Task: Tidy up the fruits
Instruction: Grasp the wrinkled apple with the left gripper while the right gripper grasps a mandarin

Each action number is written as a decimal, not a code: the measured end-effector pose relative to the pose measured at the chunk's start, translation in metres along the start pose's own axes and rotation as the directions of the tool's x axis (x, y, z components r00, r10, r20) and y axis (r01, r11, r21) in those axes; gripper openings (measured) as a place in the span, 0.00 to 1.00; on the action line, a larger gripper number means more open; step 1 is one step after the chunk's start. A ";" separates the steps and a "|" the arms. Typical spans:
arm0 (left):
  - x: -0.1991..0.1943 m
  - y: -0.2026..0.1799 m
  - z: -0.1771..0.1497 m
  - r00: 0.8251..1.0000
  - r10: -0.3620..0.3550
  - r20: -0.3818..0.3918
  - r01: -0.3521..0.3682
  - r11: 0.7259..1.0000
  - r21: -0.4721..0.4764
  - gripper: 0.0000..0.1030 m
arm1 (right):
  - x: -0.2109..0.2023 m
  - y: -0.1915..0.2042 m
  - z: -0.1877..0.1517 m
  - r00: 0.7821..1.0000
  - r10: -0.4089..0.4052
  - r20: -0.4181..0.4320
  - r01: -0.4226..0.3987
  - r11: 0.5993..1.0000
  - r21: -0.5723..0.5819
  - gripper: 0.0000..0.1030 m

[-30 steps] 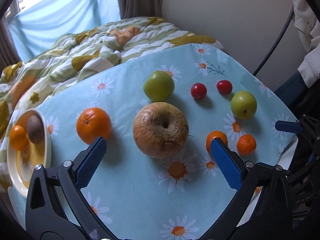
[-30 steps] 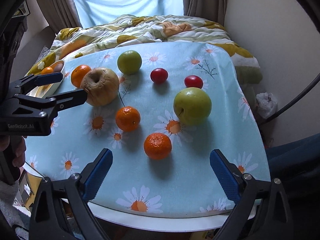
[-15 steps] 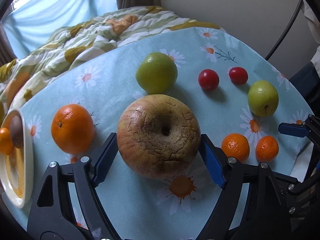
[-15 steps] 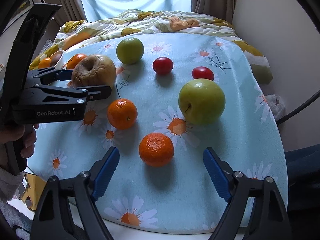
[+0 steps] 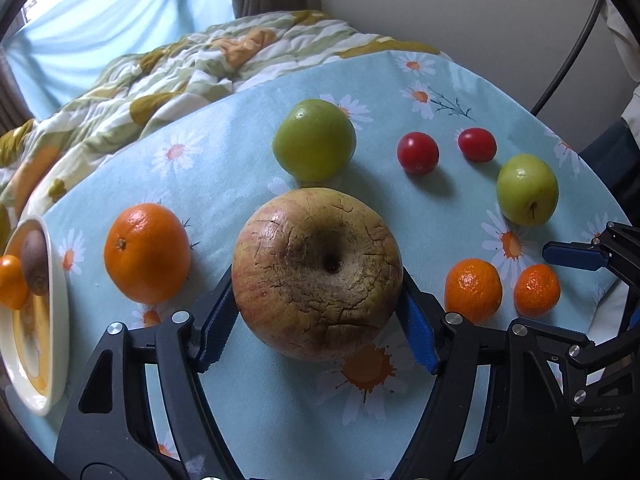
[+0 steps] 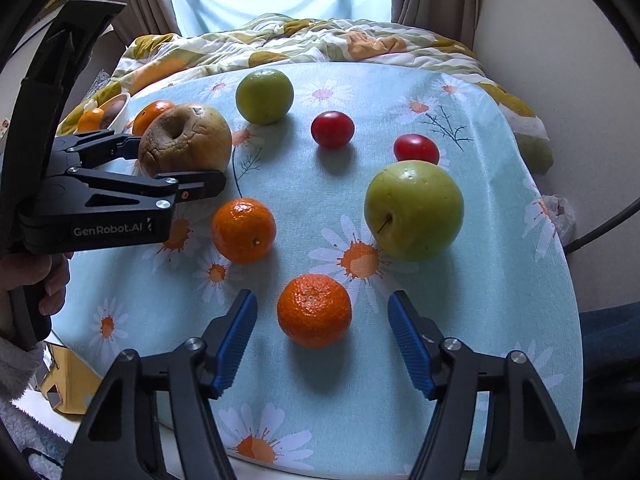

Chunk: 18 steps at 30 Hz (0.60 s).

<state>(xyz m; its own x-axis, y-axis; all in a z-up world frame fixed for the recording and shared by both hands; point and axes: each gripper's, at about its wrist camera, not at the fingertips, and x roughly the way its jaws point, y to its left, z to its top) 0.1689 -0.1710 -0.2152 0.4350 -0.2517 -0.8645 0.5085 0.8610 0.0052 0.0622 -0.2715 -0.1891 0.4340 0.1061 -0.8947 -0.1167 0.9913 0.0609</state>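
Left wrist view: your left gripper (image 5: 318,320) has its blue pads against both sides of the large wrinkled brownish apple (image 5: 317,273), which sits on the daisy-print blue tablecloth (image 5: 280,400). Your right gripper (image 6: 320,336) is spread wide around the near orange mandarin (image 6: 314,310), not touching. Only a few fruits lie on the cream plate (image 5: 56,360); most remain unsorted
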 end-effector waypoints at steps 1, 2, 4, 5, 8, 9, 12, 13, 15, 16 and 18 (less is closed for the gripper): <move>-0.001 0.001 -0.001 1.000 0.002 -0.001 -0.002 1.000 -0.003 0.77 | 0.001 0.000 0.000 1.000 0.002 -0.002 -0.002 1.000 -0.004 0.60; -0.002 0.001 -0.003 1.000 0.004 -0.002 -0.004 1.000 -0.006 0.77 | 0.001 0.001 0.000 1.000 0.002 -0.003 -0.002 1.000 -0.007 0.58; -0.004 0.002 -0.006 1.000 0.008 -0.006 -0.009 1.000 -0.015 0.77 | 0.003 0.002 0.001 1.000 0.006 -0.006 -0.006 1.000 -0.011 0.57; -0.005 0.003 -0.007 1.000 0.010 -0.007 -0.010 1.000 -0.020 0.77 | 0.003 0.002 0.001 1.000 0.004 -0.006 -0.005 1.000 -0.010 0.57; -0.008 0.004 -0.013 1.000 0.015 -0.011 -0.016 0.999 -0.032 0.77 | 0.004 0.002 0.002 1.000 0.002 -0.003 -0.002 1.000 -0.007 0.57; -0.009 0.004 -0.014 1.000 0.017 -0.011 -0.017 0.999 -0.036 0.77 | 0.004 0.002 0.002 1.000 -0.001 0.000 0.001 1.000 -0.006 0.57; -0.012 0.004 -0.020 1.000 0.021 -0.012 -0.022 0.999 -0.045 0.77 | 0.005 0.002 0.003 1.000 0.014 -0.005 -0.014 1.000 -0.016 0.38; -0.013 0.004 -0.021 1.000 0.021 -0.012 -0.021 0.999 -0.048 0.77 | 0.006 0.002 0.003 1.000 0.018 -0.009 -0.018 1.000 -0.020 0.32; -0.017 0.005 -0.024 1.000 0.025 -0.009 -0.025 0.998 -0.057 0.77 | 0.004 0.003 0.003 1.000 0.026 -0.006 -0.026 0.999 -0.022 0.32; -0.019 0.005 -0.026 1.000 0.026 -0.006 -0.026 0.998 -0.063 0.77 | 0.003 0.002 0.003 1.000 0.031 -0.002 -0.031 0.999 -0.020 0.32; -0.024 0.006 -0.028 1.000 0.027 0.003 -0.026 0.997 -0.075 0.77 | 0.000 0.003 0.004 0.999 0.031 0.007 -0.031 0.999 -0.024 0.32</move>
<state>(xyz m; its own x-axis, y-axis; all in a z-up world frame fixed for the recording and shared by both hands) 0.1407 -0.1480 -0.2080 0.4509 -0.2301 -0.8624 0.4395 0.8982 -0.0099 0.0654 -0.2680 -0.1874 0.4363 0.1377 -0.8892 -0.1512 0.9854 0.0784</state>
